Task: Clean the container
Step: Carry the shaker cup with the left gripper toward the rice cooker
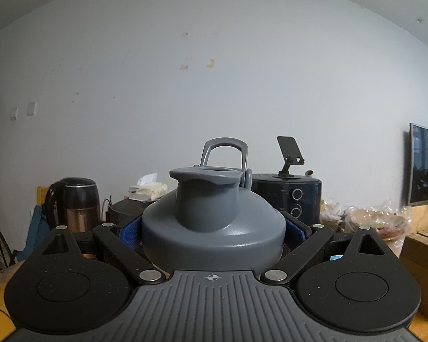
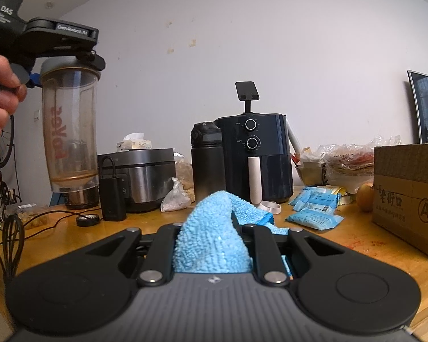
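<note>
Right up close, the right gripper points level over the wooden table, its jaws clamped on a bunched light-blue cloth that bulges up between the black finger links and spills forward onto the tabletop. Over on the left side of that view, a person's hand wraps around the pistol-style handle of the left gripper, fingers curled tight, the tool held level and high above the table. Its jaws grasp the shaker bottle by the grey lid, and the bottle hangs upright in the air, clear of the surface, its clear body showing red lettering and a brownish film inside. From the left wrist view the blue pads press against both sides of that lid, with the flip spout and carry loop standing up in front. Further back on the table lie blue packets, a roll of black tape and a cardboard box at the right. Along the wall stand a rice cooker, a black flask, an air fryer with a phone stand on top, and a kettle.
</note>
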Demonstrator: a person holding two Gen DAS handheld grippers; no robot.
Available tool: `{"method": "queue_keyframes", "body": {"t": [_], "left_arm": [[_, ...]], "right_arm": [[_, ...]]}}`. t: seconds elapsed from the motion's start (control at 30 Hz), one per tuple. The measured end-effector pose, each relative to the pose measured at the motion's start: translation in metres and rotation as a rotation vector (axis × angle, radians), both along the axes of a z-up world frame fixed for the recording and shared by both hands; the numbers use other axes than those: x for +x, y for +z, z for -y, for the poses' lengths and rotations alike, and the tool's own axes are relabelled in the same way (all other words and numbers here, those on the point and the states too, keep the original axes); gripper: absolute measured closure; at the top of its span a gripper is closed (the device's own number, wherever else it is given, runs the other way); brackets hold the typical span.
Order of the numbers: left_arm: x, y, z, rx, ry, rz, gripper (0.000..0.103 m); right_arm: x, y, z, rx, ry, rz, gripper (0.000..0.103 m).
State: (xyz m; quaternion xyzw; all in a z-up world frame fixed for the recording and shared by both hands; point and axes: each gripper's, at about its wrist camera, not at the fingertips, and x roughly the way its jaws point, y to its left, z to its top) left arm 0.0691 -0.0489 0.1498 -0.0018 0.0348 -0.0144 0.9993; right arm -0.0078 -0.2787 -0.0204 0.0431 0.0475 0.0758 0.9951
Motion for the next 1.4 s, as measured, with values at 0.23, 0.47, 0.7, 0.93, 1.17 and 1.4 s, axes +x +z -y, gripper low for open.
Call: {"method": "queue_keyframes", "body": {"t": [0.23,0.47,0.7,0.93,1.17,1.4], "left_arm": [[0.022,-0.008,0.001,0.000,-0.011,-0.025,0.008],[0.041,-0.016,0.002,-0.004,-0.014,-0.042,0.008],[0.060,-0.021,0.003,-0.004,-0.023,-0.050,0.008],[0.080,-0.027,0.005,-0.013,-0.037,-0.065,0.008],[0.101,-0.033,0.004,-0.017,-0.047,-0.069,0.008],[0.125,-0.038,0.004,-0.027,-0.063,-0.072,0.008]], "right_arm": [[0.005,-0.002,0.001,-0.003,-0.005,-0.007,0.091],[0.009,-0.003,0.003,-0.001,-0.007,-0.014,0.091],[0.010,-0.004,0.001,0.000,0.003,-0.015,0.091],[0.010,-0.003,0.000,-0.001,0.009,-0.013,0.091],[0.009,-0.003,0.000,-0.005,0.010,-0.010,0.091],[0.010,-0.004,-0.003,-0.010,0.017,-0.015,0.091]]}}
